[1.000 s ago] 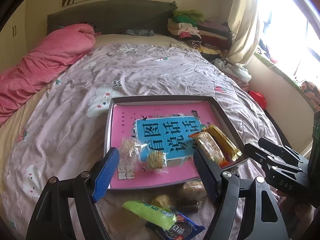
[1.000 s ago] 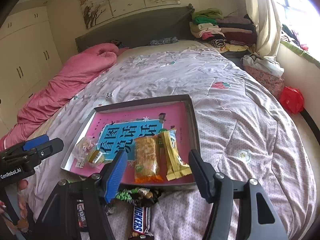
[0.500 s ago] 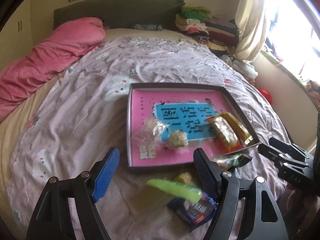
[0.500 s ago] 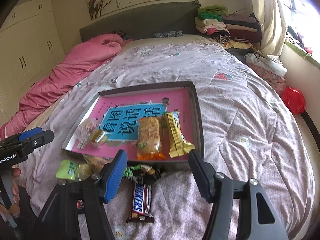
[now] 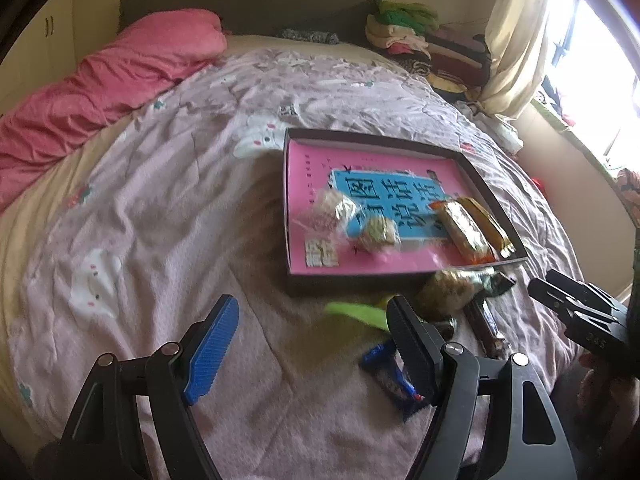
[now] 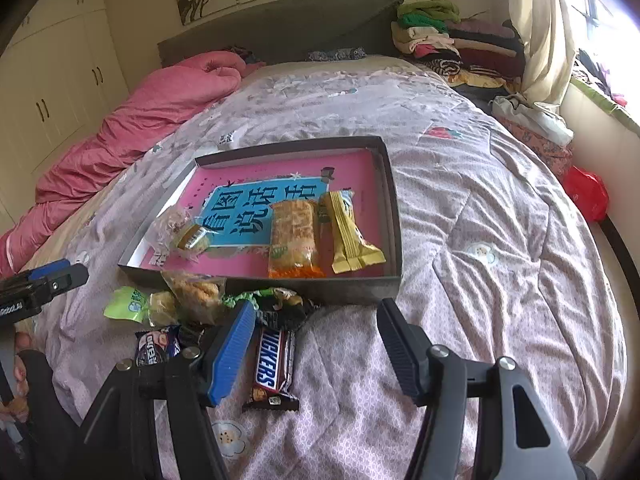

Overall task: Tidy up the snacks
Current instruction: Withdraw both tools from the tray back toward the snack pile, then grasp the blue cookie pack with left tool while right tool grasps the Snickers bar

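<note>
A shallow dark tray (image 6: 394, 216) with a pink book cover inside lies on the bed. It holds an orange cracker bar (image 6: 294, 236), a yellow packet (image 6: 350, 236) and clear-wrapped pastries (image 6: 188, 232). Loose snacks lie in front of it: a green packet (image 6: 128, 304), a Snickers bar (image 6: 274, 364) and a dark blue packet (image 6: 156, 346). My right gripper (image 6: 316, 308) hangs open over the Snickers, near its blue finger. My left gripper (image 5: 312, 304) is open above the bedspread, left of the tray (image 5: 286, 200). The green packet (image 5: 356, 312) lies by its black finger.
A pink duvet (image 6: 160, 112) runs along the bed's left side. Folded clothes (image 6: 448, 40) are piled at the far right by a curtain (image 6: 540, 28). A red bag (image 6: 586, 192) lies beside the bed on the right. Wardrobe doors (image 6: 52, 92) stand at the left.
Both grippers have drawn back from the tray and sunk a little, so the loose snacks in front of it show more. The left one swung leftward. Neither jaw gap changed.
</note>
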{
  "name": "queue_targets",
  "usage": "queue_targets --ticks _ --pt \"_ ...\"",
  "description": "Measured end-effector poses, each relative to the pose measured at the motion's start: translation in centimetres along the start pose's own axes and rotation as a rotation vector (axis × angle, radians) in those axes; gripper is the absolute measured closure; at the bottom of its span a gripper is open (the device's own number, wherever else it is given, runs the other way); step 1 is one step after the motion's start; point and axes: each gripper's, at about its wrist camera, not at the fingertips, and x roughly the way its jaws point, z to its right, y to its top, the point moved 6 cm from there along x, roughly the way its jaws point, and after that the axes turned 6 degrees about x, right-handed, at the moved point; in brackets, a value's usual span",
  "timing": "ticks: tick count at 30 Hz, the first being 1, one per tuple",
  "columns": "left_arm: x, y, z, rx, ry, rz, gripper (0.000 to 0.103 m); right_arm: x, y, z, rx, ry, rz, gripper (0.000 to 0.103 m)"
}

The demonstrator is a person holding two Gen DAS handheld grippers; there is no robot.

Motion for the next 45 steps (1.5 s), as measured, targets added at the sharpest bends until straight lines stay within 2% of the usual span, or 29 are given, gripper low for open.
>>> queue_targets --ticks 11,31,40,45 --pt "0.3 -2.0 2.8 0.071 -0.041 -0.047 0.025 0.7 -1.9 -0.4 -0.01 0.003 -0.057 0.04" --pt "3.2 -4.4 6.2 0.128 -0.139 -0.155 0.025 1.9 -3.8 -1.4 -0.032 0.028 -0.135 0.04" --pt "4.5 -4.4 8.0 0.131 -0.187 -0.174 0.025 2.4 -4.2 -1.3 -0.026 0.029 -0.154 0.04" --pt "5.5 -4.6 8.5 0.153 -0.184 -0.189 0.023 2.6 -4.4 -1.4 -0.033 0.032 -0.162 0.04"
